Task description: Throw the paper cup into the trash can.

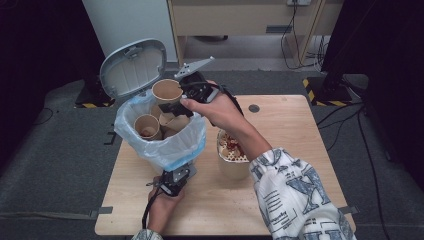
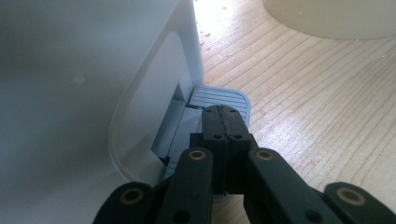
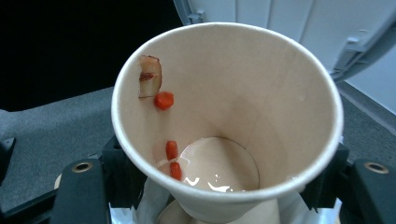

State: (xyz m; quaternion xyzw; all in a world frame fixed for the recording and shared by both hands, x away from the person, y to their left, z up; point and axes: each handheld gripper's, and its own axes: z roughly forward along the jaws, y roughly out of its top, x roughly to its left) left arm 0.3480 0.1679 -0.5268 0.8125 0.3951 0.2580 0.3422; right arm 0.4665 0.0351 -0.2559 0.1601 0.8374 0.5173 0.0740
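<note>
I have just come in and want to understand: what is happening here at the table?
A person is clearing used paper cups into a bin lined with a blue bag. The left gripper, shut, presses the pedal at the bin's foot, and the lid stands open. The right gripper holds a cup with food scraps inside over the bin, where other cups already lie. A bowl with leftovers stands on the table.
</note>
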